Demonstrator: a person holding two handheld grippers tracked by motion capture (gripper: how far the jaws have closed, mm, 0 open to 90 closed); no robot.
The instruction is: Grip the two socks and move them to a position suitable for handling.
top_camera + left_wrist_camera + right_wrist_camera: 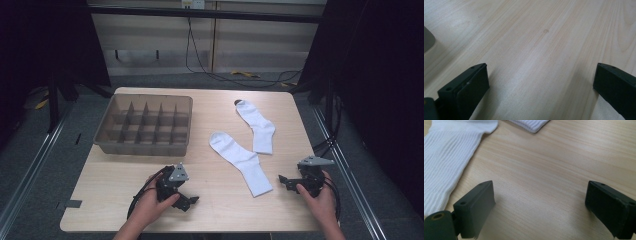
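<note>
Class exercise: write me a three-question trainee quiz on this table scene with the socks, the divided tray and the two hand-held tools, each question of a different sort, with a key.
1. True or false: the right tool grips a sock.
2. Which lies nearer the person: A, the near sock, or B, the far sock?
3. Fill in: the divided tray sits on the table's ____ side in the high view.

Key: 1 false, its jaws stand open over bare wood, as do those of the left tool. 2 A. 3 left.
</note>
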